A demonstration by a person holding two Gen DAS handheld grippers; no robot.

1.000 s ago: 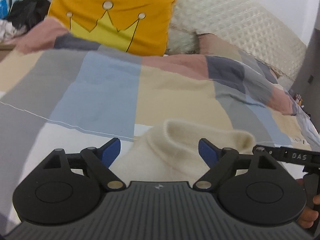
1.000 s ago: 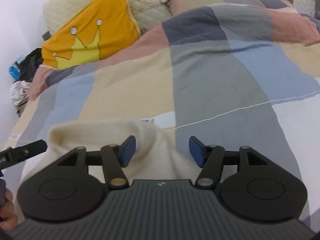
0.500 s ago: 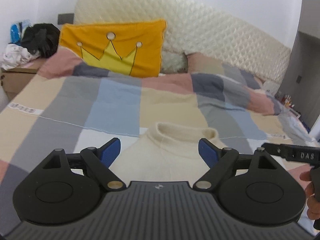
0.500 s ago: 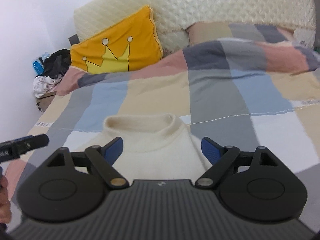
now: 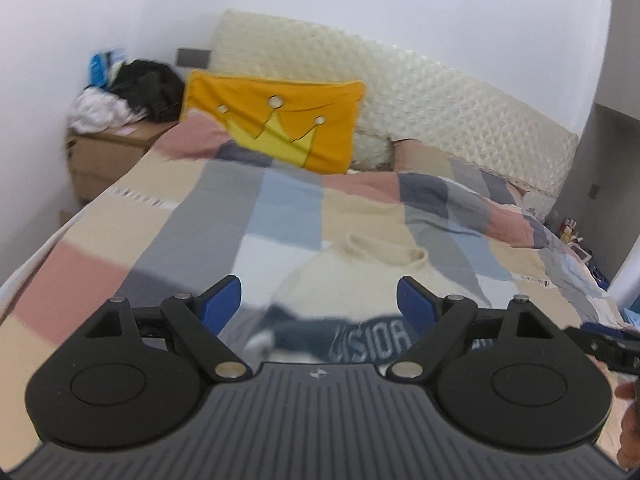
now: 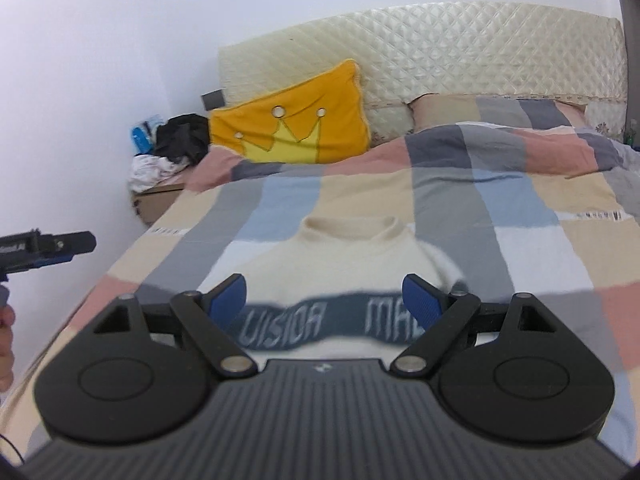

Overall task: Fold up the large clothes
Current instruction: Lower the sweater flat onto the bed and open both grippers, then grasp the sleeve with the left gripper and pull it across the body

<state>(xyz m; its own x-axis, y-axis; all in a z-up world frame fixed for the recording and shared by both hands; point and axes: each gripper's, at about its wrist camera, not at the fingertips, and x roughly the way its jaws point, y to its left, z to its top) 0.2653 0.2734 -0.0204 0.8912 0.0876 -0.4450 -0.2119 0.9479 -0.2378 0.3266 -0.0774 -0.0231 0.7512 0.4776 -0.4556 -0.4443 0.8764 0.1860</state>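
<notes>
A cream turtleneck sweater [image 5: 352, 268] [image 6: 340, 256] lies flat on the patchwork bed cover, collar toward the headboard, with a dark blue lettered band [image 6: 320, 324] across its chest. My left gripper [image 5: 319, 306] is open and empty, raised above the sweater's lower part. My right gripper [image 6: 325, 300] is open and empty too, held above the lettered band. The sweater's lower half is hidden behind the gripper bodies. The left gripper [image 6: 48, 246] shows at the left edge of the right wrist view.
A checked bed cover [image 6: 520, 208] spreads over the bed. An orange crown pillow [image 5: 276, 124] [image 6: 296, 128] leans on the quilted cream headboard [image 6: 460, 56]. A cardboard box [image 5: 104, 156] with heaped clothes stands by the left wall.
Both grippers have pulled back and up from the sweater's collar. More of the sweater, its lettered band and the room now show. Both grippers stay open.
</notes>
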